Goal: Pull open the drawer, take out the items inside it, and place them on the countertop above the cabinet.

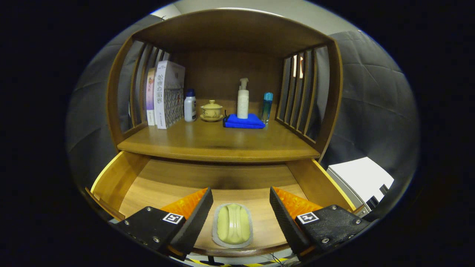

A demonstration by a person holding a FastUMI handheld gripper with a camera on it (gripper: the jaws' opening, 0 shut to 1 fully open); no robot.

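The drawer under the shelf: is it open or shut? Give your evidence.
Open. The drawer is pulled out, its wooden floor exposed, with a soap dish lying inside between the gripper's open jaws.

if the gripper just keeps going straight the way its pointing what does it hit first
Probably the green soap-like item in its pale dish, lying on the open drawer floor between the open gripper fingers. Depth is unclear; if it passed above that, the drawer floor beyond comes next.

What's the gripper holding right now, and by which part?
Nothing. The gripper is open, its fingers either side of the green soap in its dish in the open drawer, not touching it.
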